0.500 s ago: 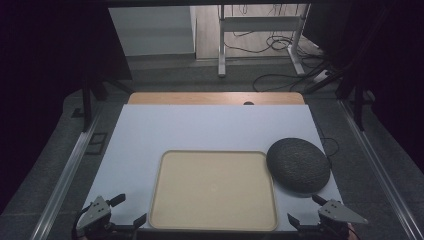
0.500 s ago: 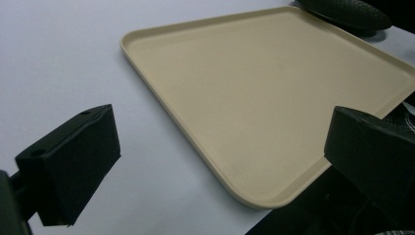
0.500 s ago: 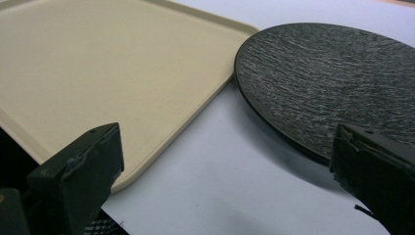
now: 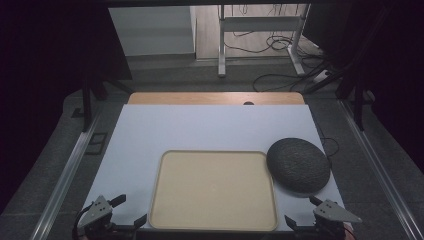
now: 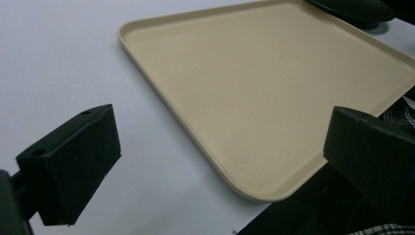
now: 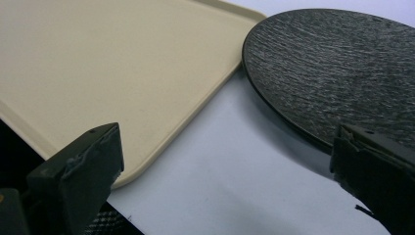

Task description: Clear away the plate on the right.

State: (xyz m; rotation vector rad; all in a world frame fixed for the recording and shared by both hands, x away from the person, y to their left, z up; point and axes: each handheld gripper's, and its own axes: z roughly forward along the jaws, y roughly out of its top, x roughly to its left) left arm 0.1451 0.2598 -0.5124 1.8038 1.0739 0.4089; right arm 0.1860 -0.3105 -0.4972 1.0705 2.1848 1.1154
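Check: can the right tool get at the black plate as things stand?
Probably yes. The right tool is open beside the black plate, with bare white table between; the beige tray lies off to its side.

**Tray and plate on the white table**

The tray (image 4: 214, 191) is beige, rectangular with rounded corners and a low raised rim. It lies flat and bare at the near middle of the white table (image 4: 200, 130), its near edge at the table's front edge. In the left gripper view the tray (image 5: 274, 93) runs off at a slant, its near corner reaching the table's edge.

The plate (image 4: 298, 164) is dark grey to black, round, with a rough streaked texture. It lies just right of the tray's far right corner, near the table's right edge. In the right gripper view the plate (image 6: 337, 63) stands very close to the tray (image 6: 98, 63); whether they touch cannot be told.
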